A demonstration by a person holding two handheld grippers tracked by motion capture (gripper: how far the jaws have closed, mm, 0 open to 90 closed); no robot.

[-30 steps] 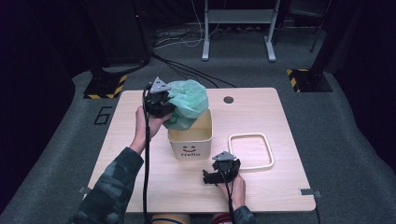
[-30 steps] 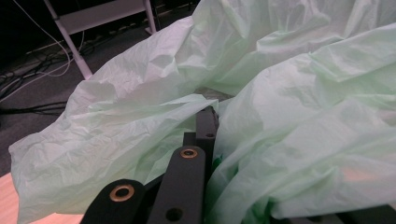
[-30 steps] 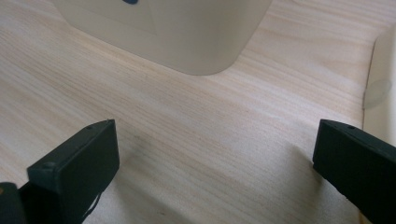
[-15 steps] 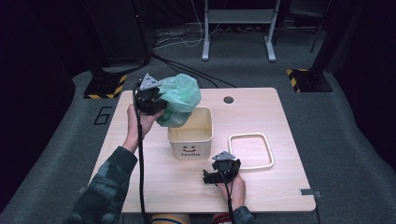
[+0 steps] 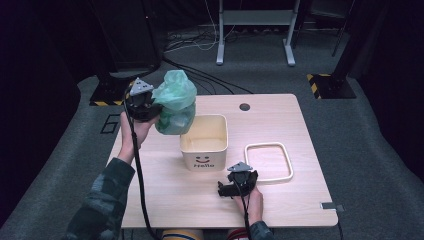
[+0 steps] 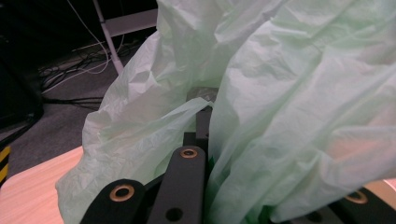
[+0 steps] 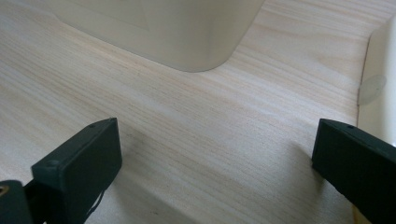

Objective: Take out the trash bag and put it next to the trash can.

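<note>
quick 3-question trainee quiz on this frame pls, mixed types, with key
1. True or false: the green plastic bag sits fully inside the cream bin.
2. Which gripper grips the bag? A) left gripper B) right gripper C) both
3. Fill in: the right gripper's jaws stand ____ above the bare table.

Key
1. False: the bag is held up beside the bin's left edge, out of it.
2. A: in the left gripper view the jaws are closed on the bag's folds.
3. Open: in the right gripper view they are wide apart with nothing between them, near the white square frame.
</note>
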